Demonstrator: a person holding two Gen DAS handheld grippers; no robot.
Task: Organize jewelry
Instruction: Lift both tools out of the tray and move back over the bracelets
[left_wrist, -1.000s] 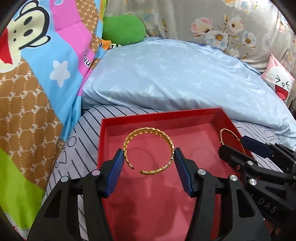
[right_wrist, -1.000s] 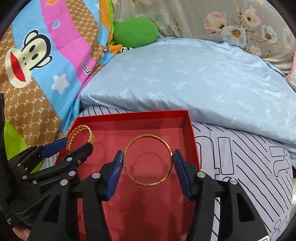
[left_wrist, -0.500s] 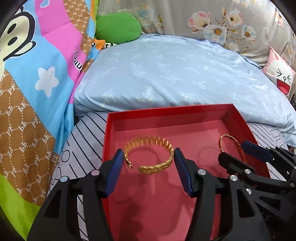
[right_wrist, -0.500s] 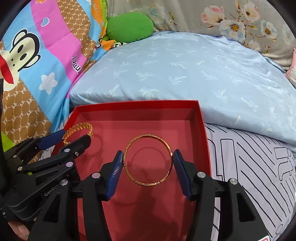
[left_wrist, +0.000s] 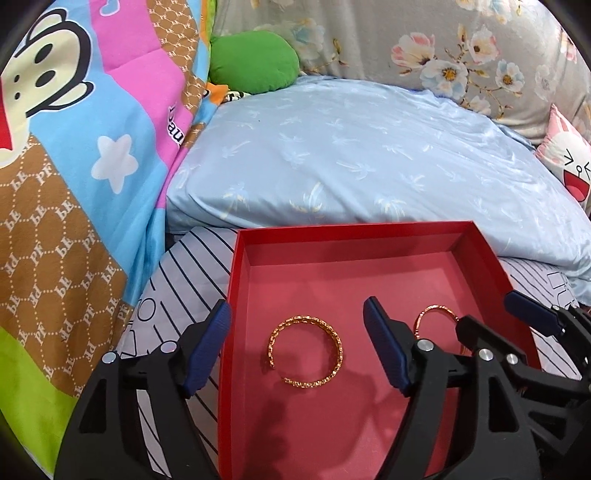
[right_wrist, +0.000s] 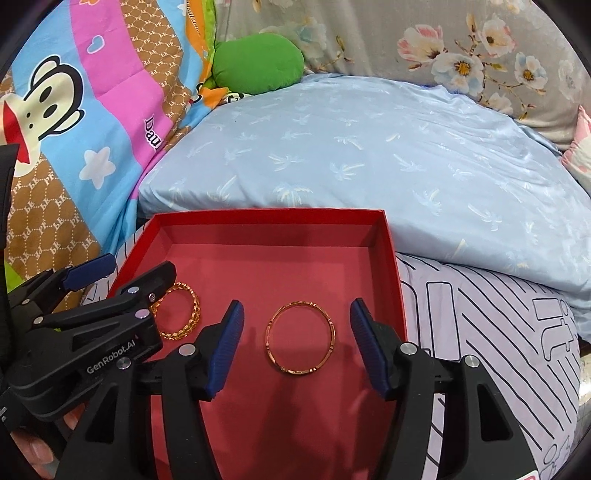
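A red box (left_wrist: 236, 266) (right_wrist: 391, 258) lies open on the striped bedding. An open-ended gold cuff bracelet (left_wrist: 305, 350) lies flat on its floor, also seen in the right wrist view (right_wrist: 179, 314). A thin gold bangle (right_wrist: 301, 343) lies flat to its right, partly hidden in the left wrist view (left_wrist: 434, 313). My left gripper (left_wrist: 297, 349) is open, its pads wide apart on either side of the cuff, not touching it. My right gripper (right_wrist: 297, 347) is open, its pads clear of the bangle on both sides.
A light blue pillow (left_wrist: 351, 155) lies right behind the box. A colourful monkey-print quilt (left_wrist: 74, 147) rises at the left, with a green cushion (left_wrist: 255, 61) and floral fabric (left_wrist: 443, 55) at the back. The striped sheet (right_wrist: 480, 332) extends to the right.
Both grippers have opened. The cuff and the bangle, held above the box floor before, now lie flat on it, released.
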